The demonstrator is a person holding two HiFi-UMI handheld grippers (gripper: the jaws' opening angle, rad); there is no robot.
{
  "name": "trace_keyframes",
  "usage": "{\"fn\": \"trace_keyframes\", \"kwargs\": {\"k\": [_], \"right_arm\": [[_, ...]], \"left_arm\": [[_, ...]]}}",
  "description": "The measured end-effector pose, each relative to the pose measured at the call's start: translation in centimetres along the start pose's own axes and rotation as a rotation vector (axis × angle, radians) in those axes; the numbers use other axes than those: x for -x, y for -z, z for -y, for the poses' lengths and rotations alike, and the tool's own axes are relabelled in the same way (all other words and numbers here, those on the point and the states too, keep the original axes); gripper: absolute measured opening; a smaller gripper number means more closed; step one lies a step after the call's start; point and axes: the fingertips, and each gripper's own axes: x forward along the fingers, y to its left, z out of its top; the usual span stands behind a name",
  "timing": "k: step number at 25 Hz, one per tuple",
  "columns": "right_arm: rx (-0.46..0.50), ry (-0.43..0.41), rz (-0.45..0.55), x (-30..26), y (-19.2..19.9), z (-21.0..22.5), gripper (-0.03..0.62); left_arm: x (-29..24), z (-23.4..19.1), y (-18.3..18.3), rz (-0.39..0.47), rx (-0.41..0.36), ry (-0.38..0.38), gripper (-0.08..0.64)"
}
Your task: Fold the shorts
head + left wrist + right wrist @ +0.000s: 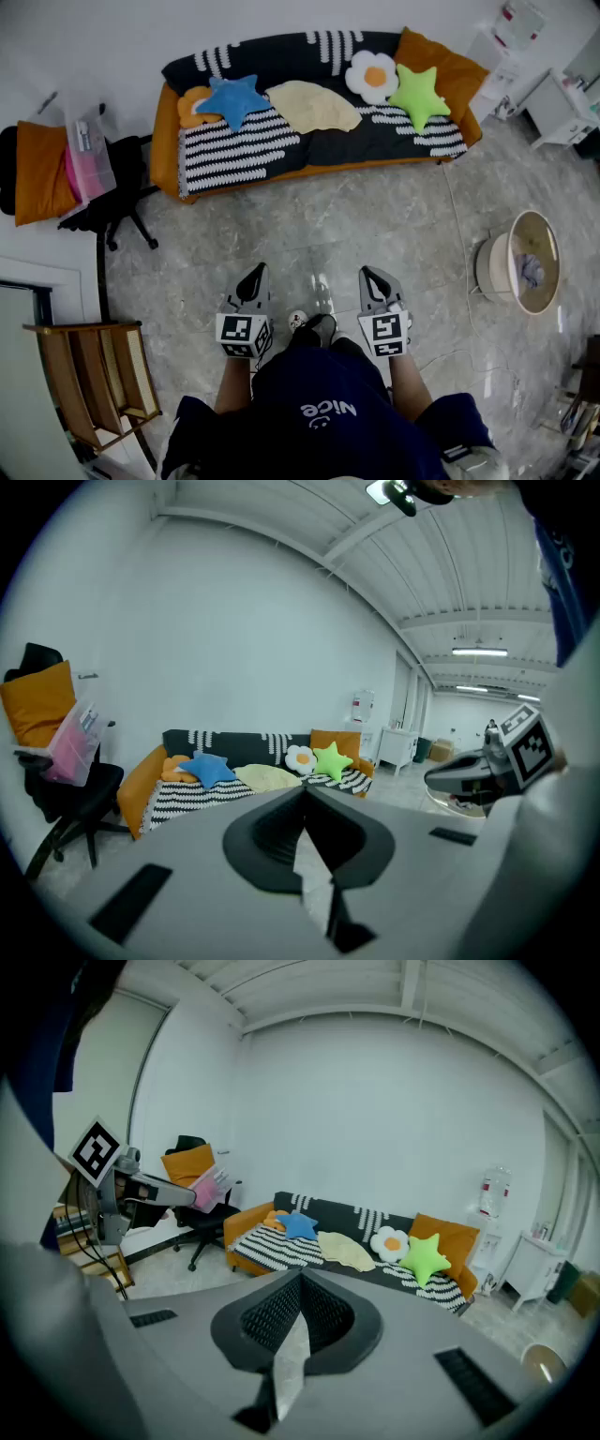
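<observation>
Open marble floor (309,234) stretches ahead to the striped sofa (281,56), with an office chair (122,211) left and a basket (487,267) right. The pale yellow shorts (314,106) lie on the sofa seat. My left gripper (254,274) and right gripper (367,275) hover apart, jaws together, empty.

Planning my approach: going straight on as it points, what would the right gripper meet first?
The right gripper would probably meet the glossy grey stone floor, short of the orange sofa with striped cover.
</observation>
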Motion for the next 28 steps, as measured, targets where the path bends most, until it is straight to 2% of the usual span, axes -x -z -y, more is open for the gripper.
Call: {"fn": "trace_keyframes", "kwargs": {"k": [3,6,8,10,13,14,16,17,19,21,25,28], "right_arm": [[-0.048,0.020,0.008,2.1,1.0,0.1,0.009],[-0.047,0.003,0.010,4.0,1.6,-0.3,0.009],[-0.029,-0.015,0.016,4.6,1.6,-0.7,0.009],[-0.032,-0.017,0.027,4.9,1.7,-0.6,0.011],[-0.095,0.003,0.040,5.3,2.0,0.1,0.014],[-0.120,-0.003,0.043,5.3,2.0,0.2,0.021],[-0.150,-0.030,0.049,5.0,1.8,0.0,0.285],[-0.151,-0.037,0.054,4.9,1.6,0.0,0.343],[-0.142,-0.039,0.056,4.6,1.2,0.1,0.423],[-0.139,-0.034,0.052,4.2,1.0,0.0,0.443],[-0.127,0.003,0.051,3.6,1.1,-0.3,0.439],[-0.137,0.026,0.050,3.1,1.5,-0.6,0.432]], "left_arm": [[1.5,1.7,-0.2,0.040,0.062,-0.012,0.003],[2.7,3.8,-0.1,0.066,0.126,0.001,0.003],[3.2,4.9,0.3,0.064,0.119,0.003,0.003],[3.5,6.0,0.4,0.063,0.078,-0.001,0.003],[3.6,7.1,0.4,0.065,0.059,-0.001,0.005],[3.5,7.4,0.4,0.058,0.070,0.019,0.047],[3.0,7.8,0.7,0.034,0.089,0.077,0.264],[2.7,7.9,0.8,0.022,0.090,0.099,0.318],[2.0,8.0,0.9,-0.001,0.079,0.125,0.353],[1.4,7.8,1.0,-0.019,0.067,0.152,0.359],[0.5,7.2,1.4,-0.047,0.029,0.201,0.357],[0.1,5.7,1.4,-0.054,0.006,0.192,0.356]]}}
